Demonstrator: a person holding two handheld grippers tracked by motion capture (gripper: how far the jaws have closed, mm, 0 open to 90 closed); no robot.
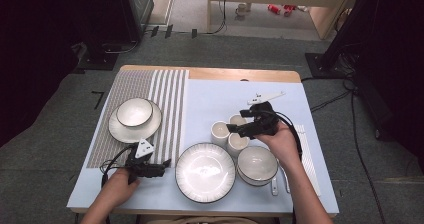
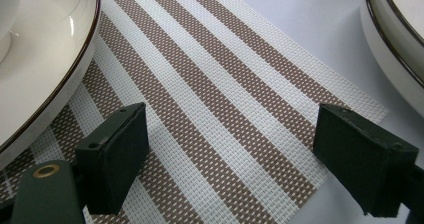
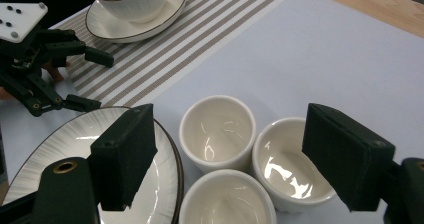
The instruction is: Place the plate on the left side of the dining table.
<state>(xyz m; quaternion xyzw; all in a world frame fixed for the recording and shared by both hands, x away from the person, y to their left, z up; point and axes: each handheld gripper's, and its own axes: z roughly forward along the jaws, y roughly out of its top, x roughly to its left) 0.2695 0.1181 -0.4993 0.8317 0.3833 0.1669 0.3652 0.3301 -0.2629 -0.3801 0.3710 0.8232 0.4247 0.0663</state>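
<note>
Three white cups stand together mid-table: one on the left (image 1: 219,132), one behind (image 1: 237,119) and one in front (image 1: 238,144). My right gripper (image 1: 236,120) hovers over them, open with nothing between its pads. In the right gripper view its jaws (image 3: 235,159) frame the cups (image 3: 217,131) (image 3: 290,169) (image 3: 227,204). My left gripper (image 1: 166,167) rests low at the placemat's (image 1: 165,99) near corner, open and empty. In the left gripper view its jaws (image 2: 230,159) span the striped weave (image 2: 220,94).
A large ribbed plate (image 1: 205,172) lies at the front, with a bowl (image 1: 257,164) and a spoon (image 1: 274,185) to its right. A bowl on a plate (image 1: 135,114) sits on the placemat. A white slatted strip (image 1: 306,154) lies along the right edge.
</note>
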